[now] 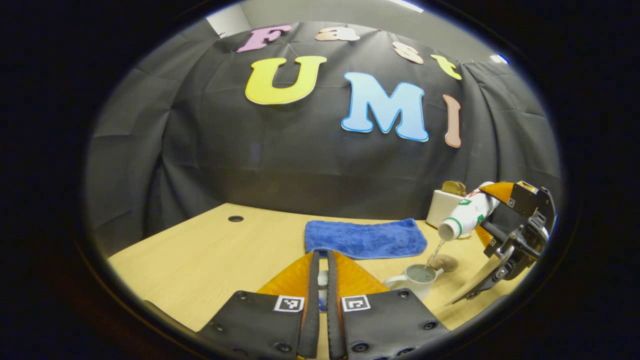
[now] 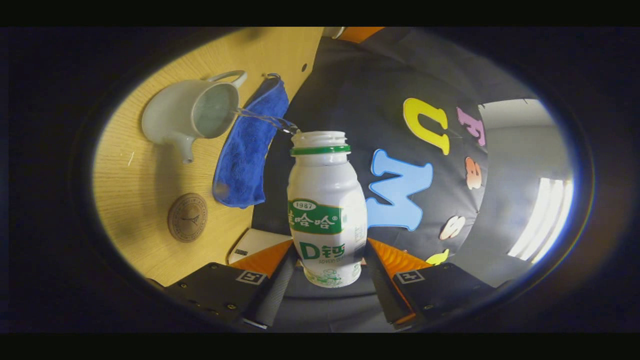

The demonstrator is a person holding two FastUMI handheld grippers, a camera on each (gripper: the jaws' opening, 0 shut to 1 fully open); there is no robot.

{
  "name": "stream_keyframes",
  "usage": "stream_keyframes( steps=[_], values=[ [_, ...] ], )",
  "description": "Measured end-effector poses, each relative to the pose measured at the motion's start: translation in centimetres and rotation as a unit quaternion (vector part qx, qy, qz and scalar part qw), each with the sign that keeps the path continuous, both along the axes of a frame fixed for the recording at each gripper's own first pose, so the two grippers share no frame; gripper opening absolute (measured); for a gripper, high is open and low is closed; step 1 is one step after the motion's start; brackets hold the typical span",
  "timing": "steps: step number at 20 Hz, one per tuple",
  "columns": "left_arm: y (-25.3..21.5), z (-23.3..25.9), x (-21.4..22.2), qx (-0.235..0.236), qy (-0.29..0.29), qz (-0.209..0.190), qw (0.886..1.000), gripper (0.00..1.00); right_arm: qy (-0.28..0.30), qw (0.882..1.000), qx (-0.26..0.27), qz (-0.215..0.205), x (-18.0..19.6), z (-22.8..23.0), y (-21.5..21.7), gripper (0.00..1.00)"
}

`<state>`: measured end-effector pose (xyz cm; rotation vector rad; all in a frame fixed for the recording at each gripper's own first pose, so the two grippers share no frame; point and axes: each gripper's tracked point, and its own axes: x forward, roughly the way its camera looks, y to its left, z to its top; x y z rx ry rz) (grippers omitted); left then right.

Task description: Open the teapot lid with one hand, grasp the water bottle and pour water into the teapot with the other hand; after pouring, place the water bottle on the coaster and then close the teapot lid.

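My right hand-held gripper (image 2: 327, 270) is clamped on the water bottle (image 2: 326, 215), tipped over so a thin stream runs into the open teapot (image 2: 187, 115) on the tabletop (image 2: 130, 200). Left hand-held gripper (image 1: 323, 260) is nearly closed on something small, can't tell what. Coaster (image 2: 187, 217) sits near the teapot

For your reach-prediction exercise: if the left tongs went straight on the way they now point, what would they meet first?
Probably the blue cloth on the table, directly beyond the left tongs. A small pale object pinched between them hides part of the line, so depth is uncertain.
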<state>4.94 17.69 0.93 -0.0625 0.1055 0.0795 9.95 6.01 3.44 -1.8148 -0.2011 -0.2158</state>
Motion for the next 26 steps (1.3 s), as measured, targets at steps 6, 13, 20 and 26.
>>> stream_keyframes(
  steps=[6,13,20,26],
  values=[
    [0.25,0.22,-0.04,0.001,0.000,0.000,1.000,0.17,-0.002,1.000,-0.022,0.006,0.09,0.41,-0.34,0.79],
    [0.51,0.41,-0.04,0.000,0.001,0.000,1.000,0.17,0.002,0.998,-0.055,0.014,-0.09,0.35,-0.18,0.79],
    [0.60,0.10,-0.02,0.000,0.002,0.001,1.000,0.17,0.011,0.996,-0.086,0.024,0.06,0.43,-0.17,0.79],
    [0.89,0.00,-0.01,0.000,0.003,0.003,1.000,0.17,0.016,0.994,-0.108,0.033,0.11,0.59,-0.01,0.79]
  ],
)
